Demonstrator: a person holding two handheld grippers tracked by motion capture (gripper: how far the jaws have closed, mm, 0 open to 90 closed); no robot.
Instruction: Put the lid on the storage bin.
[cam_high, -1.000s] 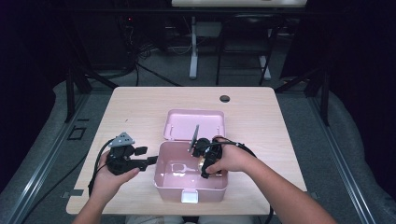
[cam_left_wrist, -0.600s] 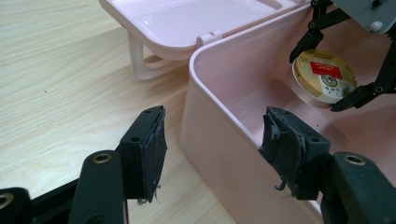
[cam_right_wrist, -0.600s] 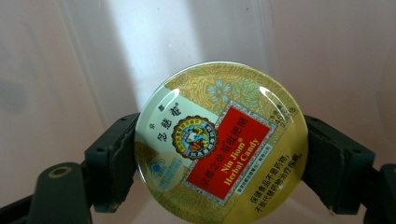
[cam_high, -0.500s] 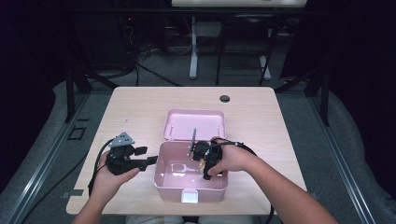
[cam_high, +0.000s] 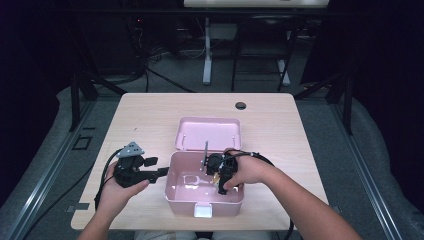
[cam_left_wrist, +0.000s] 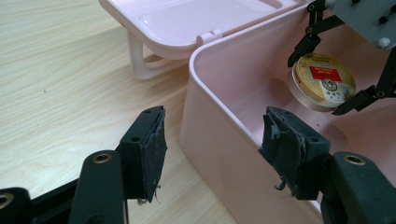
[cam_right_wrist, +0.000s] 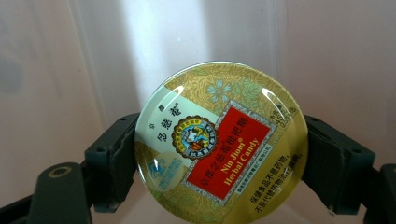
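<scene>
The right gripper (cam_high: 219, 181) clamps the round gold candy tin (cam_right_wrist: 220, 142) by its rim inside the open pink plastic box (cam_high: 180, 197), lower centre; left gripper (cam_left_wrist: 212, 140), jaws wide, straddles its wall for steadying.

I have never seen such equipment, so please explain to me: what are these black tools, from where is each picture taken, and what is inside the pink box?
No robot is here. A person holds one hand tool with two black jaws in each hand. The high view looks down on a wooden table from above the person's side. On it stands a pink box, its lid lying open behind. The other two pictures come from small cameras riding on the tools.

The right gripper reaches into the box and holds a round gold candy tin, one jaw on each side of its edge. The left gripper is open, with one jaw outside and one jaw inside the box's left wall, apparently to steady it. Its camera also shows the tin.
</scene>
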